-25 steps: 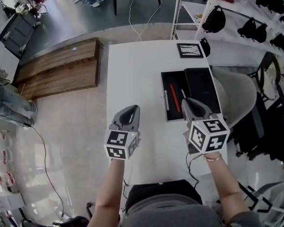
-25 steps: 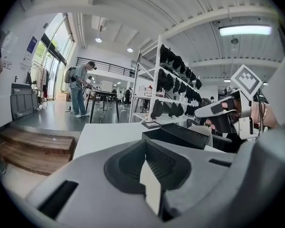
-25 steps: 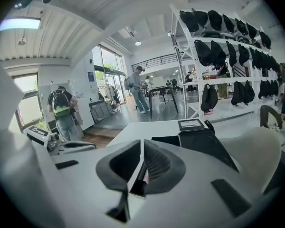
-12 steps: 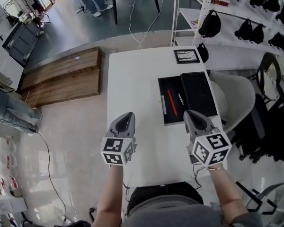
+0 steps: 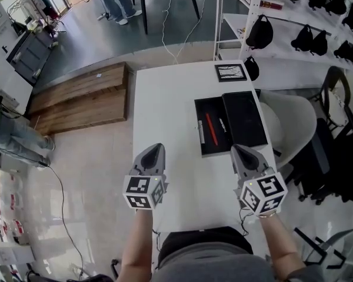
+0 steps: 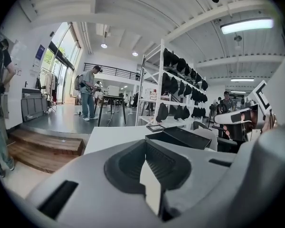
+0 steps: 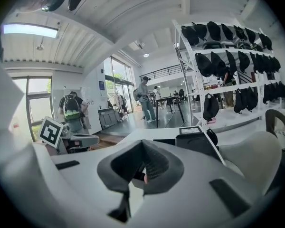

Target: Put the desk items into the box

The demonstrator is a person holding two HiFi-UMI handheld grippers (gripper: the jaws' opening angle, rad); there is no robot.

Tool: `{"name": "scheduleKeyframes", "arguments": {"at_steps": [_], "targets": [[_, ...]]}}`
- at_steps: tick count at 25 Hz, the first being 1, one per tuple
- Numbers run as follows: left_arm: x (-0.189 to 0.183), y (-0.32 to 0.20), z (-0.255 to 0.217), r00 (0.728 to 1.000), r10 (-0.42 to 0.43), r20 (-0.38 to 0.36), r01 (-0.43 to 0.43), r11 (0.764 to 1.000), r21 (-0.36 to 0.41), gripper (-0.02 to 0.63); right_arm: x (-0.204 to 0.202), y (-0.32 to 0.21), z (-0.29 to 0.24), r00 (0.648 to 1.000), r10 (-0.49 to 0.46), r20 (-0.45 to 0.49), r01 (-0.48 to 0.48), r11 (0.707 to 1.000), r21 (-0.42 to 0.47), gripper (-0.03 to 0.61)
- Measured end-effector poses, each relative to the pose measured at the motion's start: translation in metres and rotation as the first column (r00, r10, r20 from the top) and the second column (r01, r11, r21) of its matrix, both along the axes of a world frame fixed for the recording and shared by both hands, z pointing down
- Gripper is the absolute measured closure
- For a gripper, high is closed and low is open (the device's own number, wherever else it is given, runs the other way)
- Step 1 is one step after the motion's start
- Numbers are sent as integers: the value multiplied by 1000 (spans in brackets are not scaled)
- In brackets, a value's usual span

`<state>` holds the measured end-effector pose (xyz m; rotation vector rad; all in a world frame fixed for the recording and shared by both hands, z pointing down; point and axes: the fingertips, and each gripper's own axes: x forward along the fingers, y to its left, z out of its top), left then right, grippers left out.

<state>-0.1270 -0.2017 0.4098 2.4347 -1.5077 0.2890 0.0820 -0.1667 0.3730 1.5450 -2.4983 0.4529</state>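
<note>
Left hand-held gripper (image 5: pixel 155 149) closed, empty; right hand-held gripper (image 5: pixel 240 150) likewise; box (image 5: pixel 207 105) contents beside red pen (image 5: pixel 211 128) unclear.

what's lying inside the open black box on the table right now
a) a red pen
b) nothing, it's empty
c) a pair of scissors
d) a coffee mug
a: the head view shows a red pen lying lengthwise in the open black box, with a pale slim item beside it.
</note>
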Motion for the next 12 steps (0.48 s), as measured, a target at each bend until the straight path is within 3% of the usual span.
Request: {"name": "scheduleKeyframes", "arguments": {"at_steps": [4, 12], "targets": [[4, 3, -1, 1000, -4, -2, 4, 1000, 1, 607, 12, -1, 2, 999, 23, 25, -23, 1000, -8, 575], [14, 9, -5, 1000, 0, -11, 1, 1000, 12, 607, 24, -5, -1, 1000, 21, -13, -21, 1000, 14, 575]]}}
